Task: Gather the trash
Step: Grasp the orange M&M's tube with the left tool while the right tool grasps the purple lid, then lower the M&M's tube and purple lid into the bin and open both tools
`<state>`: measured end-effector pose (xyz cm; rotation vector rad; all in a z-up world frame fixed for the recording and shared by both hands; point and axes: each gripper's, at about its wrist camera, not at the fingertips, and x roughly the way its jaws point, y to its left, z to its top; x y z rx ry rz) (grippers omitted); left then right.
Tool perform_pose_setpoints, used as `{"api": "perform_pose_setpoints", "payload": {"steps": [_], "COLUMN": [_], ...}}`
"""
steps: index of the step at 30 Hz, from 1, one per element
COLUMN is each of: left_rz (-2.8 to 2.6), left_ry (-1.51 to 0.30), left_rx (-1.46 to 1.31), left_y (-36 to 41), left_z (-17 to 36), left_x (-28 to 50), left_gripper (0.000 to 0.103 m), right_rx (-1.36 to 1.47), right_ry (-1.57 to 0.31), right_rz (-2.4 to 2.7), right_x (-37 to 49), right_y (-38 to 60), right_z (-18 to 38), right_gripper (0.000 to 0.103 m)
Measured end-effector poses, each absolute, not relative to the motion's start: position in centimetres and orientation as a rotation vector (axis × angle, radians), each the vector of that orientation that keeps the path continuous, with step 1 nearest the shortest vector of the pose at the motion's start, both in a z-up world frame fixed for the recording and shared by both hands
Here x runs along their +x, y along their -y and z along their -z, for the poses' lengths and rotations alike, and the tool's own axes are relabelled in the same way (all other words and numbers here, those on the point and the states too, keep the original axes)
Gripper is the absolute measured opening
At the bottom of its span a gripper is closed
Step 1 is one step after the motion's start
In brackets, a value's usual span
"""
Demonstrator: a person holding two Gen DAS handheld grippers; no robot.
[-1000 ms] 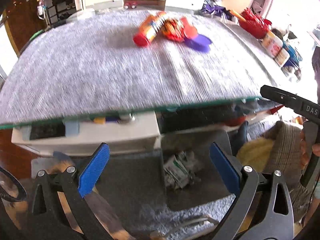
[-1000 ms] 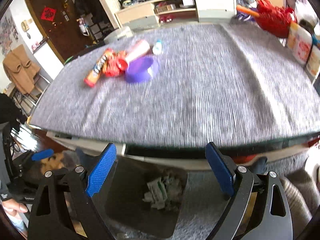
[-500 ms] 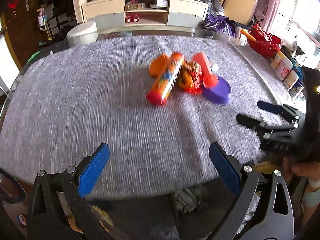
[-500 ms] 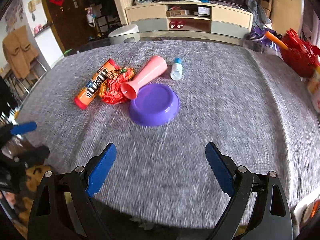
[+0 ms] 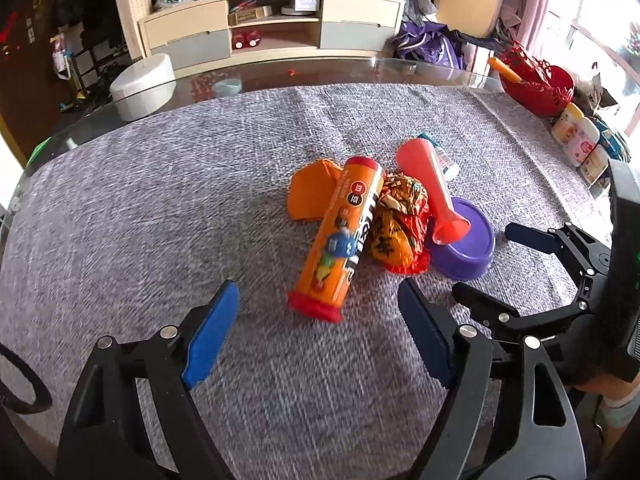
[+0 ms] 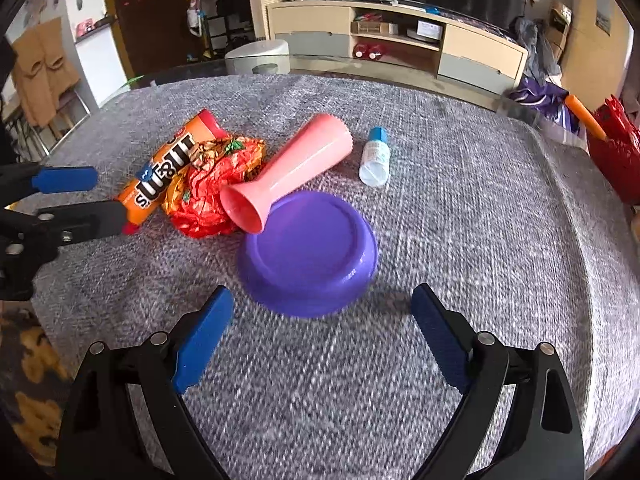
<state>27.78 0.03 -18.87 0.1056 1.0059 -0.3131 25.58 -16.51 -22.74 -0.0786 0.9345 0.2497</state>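
Observation:
An orange M&M's tube lies on the grey table mat. Against it lie a crumpled red-orange wrapper, an orange scrap, a pink cup on its side, an upturned purple bowl and a small white bottle with a blue cap. My left gripper is open and empty, just short of the tube's near end. My right gripper is open and empty, just short of the purple bowl.
A red basket and white bottles stand at the table's right edge. A white round bin and a TV cabinet lie beyond the far edge. The right gripper shows in the left wrist view.
Both grippers have risen from below the table's edge, over the trash bin on the floor, to above the mat and moved in toward the pile. Both stayed open.

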Motion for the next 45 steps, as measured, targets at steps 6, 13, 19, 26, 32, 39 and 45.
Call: {"api": "perform_pose_setpoints", "payload": {"steps": [6, 13, 19, 26, 32, 39, 45], "left_rz": [0.316, 0.317, 0.309, 0.303, 0.278, 0.299, 0.321], "left_ry": [-1.045, -1.050, -1.043, -1.047, -1.037, -1.010, -1.000], "left_rx": [0.109, 0.116, 0.122, 0.120, 0.101, 0.085, 0.073], "left_y": [0.0, 0.1, 0.2, -0.3, -1.3, -1.5, -1.1], "left_z": [20.6, 21.2, 21.1, 20.8, 19.9, 18.8, 18.3], "left_x": [29.0, 29.6, 29.8, 28.5, 26.4, 22.2, 18.3], "left_gripper": [0.064, 0.053, 0.039, 0.036, 0.033, 0.032, 0.032], "right_rx": [-0.084, -0.094, -0.105, -0.093, -0.074, -0.020, 0.002], "right_ry": [-0.915, -0.918, -0.920, -0.935, -0.953, -0.952, -0.913], "right_rz": [-0.265, -0.273, -0.297, -0.285, -0.280, -0.269, -0.283], "right_x": [26.9, 27.5, 28.1, 27.0, 24.5, 20.4, 16.5], "right_y": [16.2, 16.1, 15.4, 15.6, 16.4, 17.8, 18.2], "right_z": [22.8, 22.6, 22.3, 22.1, 21.8, 21.4, 19.4], "right_gripper": [0.092, 0.090, 0.079, 0.077, 0.077, 0.077, 0.076]}}
